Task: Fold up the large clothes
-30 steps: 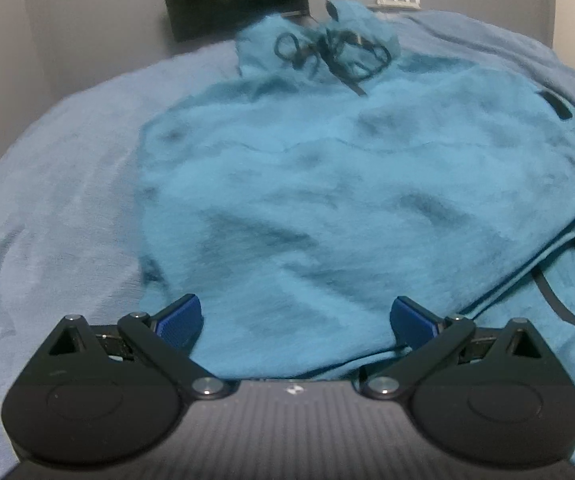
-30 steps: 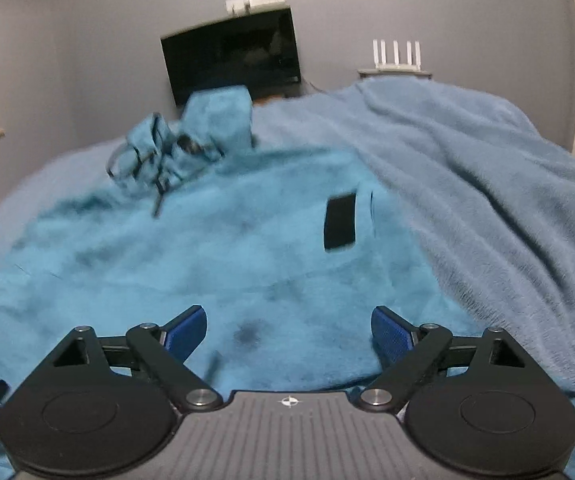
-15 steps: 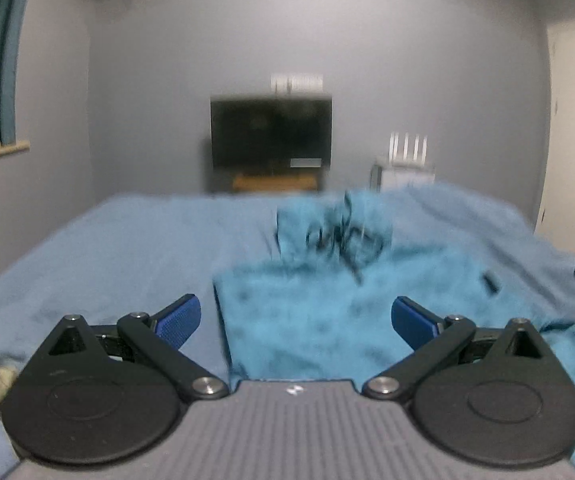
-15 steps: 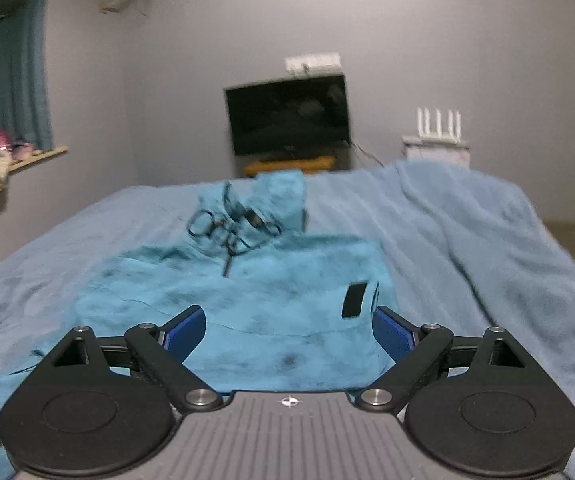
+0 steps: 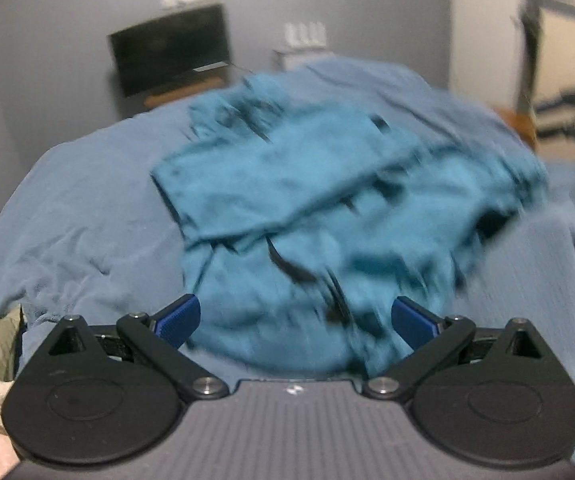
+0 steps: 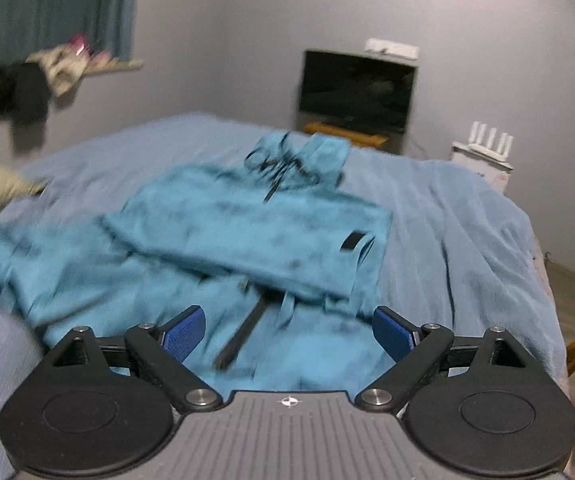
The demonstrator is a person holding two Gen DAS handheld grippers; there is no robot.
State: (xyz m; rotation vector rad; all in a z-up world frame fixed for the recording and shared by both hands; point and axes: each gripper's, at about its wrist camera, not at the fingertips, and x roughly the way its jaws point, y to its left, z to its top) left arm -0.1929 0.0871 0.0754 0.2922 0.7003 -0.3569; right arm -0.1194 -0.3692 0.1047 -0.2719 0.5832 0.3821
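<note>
A teal hoodie (image 6: 247,220) lies folded on the blue-blanketed bed (image 6: 467,232).

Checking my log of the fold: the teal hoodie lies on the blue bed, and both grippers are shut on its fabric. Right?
Not quite. Both wrist views show the left gripper and right gripper open, jaws apart, holding nothing. The teal hoodie does lie on the blue bed.

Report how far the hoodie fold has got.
Done: the hoodie lies on the bed with one layer already folded across its body, the fold edge running diagonally. In hand: nothing; the left gripper and right gripper are both open, with no cloth between their fingers. Left: the lower part near the grippers lies rumpled and unfolded, and the hood still sticks out at the top.
</note>
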